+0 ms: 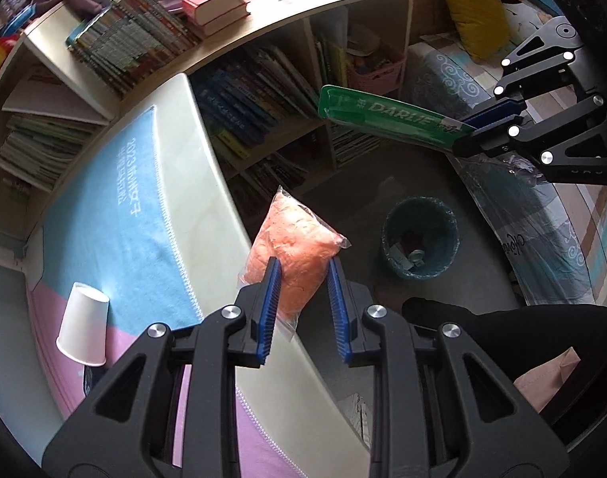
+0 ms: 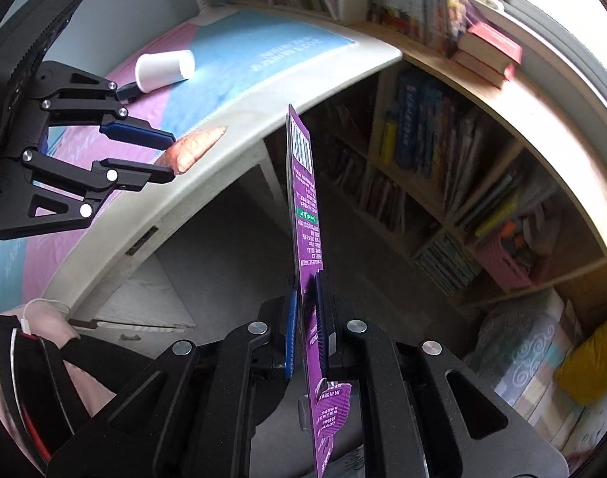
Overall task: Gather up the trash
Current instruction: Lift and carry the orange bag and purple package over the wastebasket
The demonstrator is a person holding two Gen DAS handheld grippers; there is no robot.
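My left gripper [image 1: 304, 265] is shut on a clear bag of orange stuff [image 1: 293, 247], held past the desk's edge above the floor. The same bag [image 2: 194, 147] shows in the right wrist view, pinched in the left gripper [image 2: 172, 159]. My right gripper [image 2: 305, 285] is shut on a flat card pack [image 2: 305, 207], purple on this side and seen edge-on. In the left wrist view that pack [image 1: 387, 117] is green with white lettering, clamped by the right gripper [image 1: 464, 133]. A blue-lined waste bin [image 1: 420, 239] with some rubbish inside stands on the floor below.
A white paper cup [image 1: 84, 324] lies tipped on the blue and pink desk mat [image 1: 116, 207]. Bookshelves [image 1: 263, 111] full of books line the wall behind the desk. A patterned bed cover [image 1: 542, 239] and a yellow cushion [image 1: 474, 8] lie at the right. A person's dark-clad leg [image 1: 502, 326] is by the bin.
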